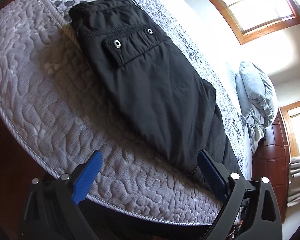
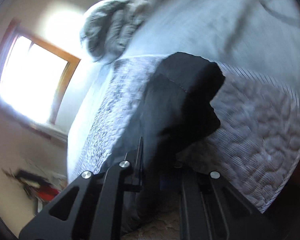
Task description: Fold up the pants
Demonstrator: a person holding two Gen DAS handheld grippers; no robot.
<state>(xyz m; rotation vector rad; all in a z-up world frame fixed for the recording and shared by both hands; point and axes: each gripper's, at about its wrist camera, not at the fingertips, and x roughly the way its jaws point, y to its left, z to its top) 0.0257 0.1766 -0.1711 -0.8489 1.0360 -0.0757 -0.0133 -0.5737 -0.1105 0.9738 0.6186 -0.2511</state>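
Observation:
Black pants lie lengthwise on a quilted grey mattress, waistband with two metal snaps at the far end. My left gripper hovers open over the near end of the pants. Its blue pads stand wide apart, and the right one is beside a zippered hem without pressing on it. In the blurred right wrist view, my right gripper is shut on a leg end of the pants. The dark cloth rises from between the narrow jaws and drapes over the mattress.
A bundled grey blanket lies at the far side of the bed and shows again as a blanket in the right wrist view. A patterned sheet runs under the pants. Wooden bed frame and bright windows lie beyond.

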